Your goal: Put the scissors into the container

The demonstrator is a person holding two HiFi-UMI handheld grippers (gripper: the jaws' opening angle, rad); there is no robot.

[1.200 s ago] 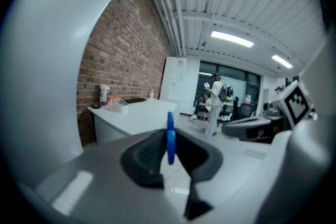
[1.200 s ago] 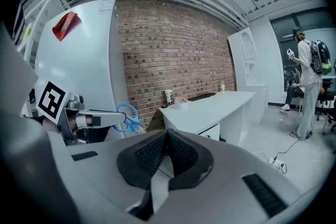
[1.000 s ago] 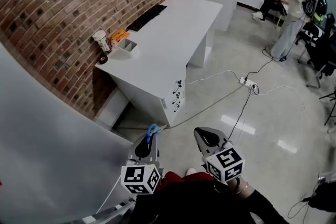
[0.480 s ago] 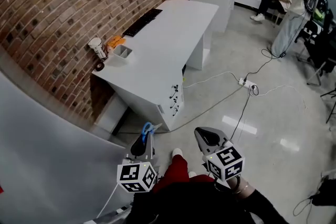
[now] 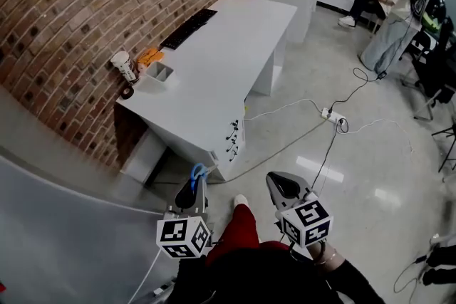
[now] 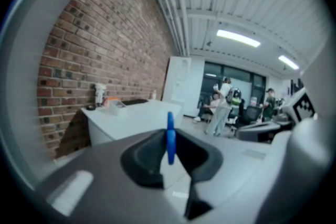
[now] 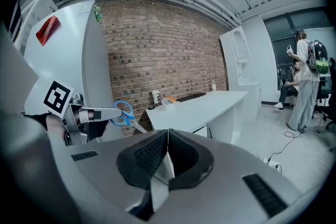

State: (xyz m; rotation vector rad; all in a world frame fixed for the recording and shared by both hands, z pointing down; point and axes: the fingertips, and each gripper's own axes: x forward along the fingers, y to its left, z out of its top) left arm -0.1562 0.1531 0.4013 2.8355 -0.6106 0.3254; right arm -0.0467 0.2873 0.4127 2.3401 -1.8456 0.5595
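The left gripper [image 5: 192, 190] pinches the scissors [image 5: 199, 171] by their blue handle, right between its jaws, the right gripper [image 5: 280, 186] is closed with nothing in it, and the scissors seem light, hard and slippery.

An office or lab workspace; ahead of the left tongs [image 5: 192, 186] a white bench [image 5: 228, 64] with a keyboard [image 5: 187, 28] lines a brick wall [image 5: 64, 18]; far beyond the right tongs [image 5: 275, 182], floor cables [image 5: 333, 144], office chairs [image 5: 436, 73], people [image 5: 390, 32]
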